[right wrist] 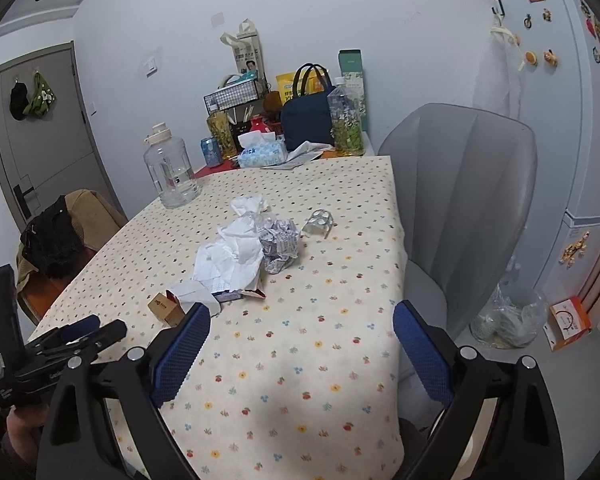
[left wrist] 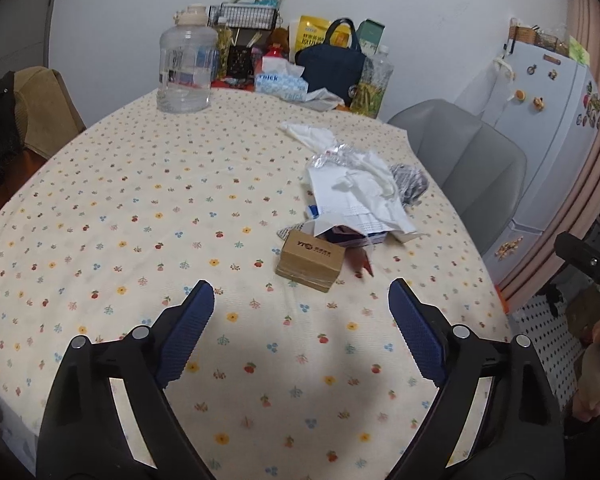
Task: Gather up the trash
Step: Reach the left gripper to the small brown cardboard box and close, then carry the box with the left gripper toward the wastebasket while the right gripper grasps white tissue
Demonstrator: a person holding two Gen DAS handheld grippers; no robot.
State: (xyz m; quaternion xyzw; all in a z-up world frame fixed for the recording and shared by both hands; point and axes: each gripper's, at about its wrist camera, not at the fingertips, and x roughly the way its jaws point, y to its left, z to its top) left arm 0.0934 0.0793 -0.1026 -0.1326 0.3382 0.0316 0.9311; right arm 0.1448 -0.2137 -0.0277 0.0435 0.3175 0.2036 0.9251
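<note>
A heap of trash lies on the flowered tablecloth: crumpled white paper, a balled printed paper, a clear plastic piece, and a small brown cardboard box. My left gripper hovers open just short of the brown box, with nothing between its blue pads. My right gripper is open too, over the near part of the table in front of the heap, and holds nothing. In the right wrist view the left gripper shows at the lower left.
A big clear water jug, a tissue box, a dark blue bag and bottles crowd the far end. A grey chair stands at the table's right side, a clear-lined bin and fridge beyond it.
</note>
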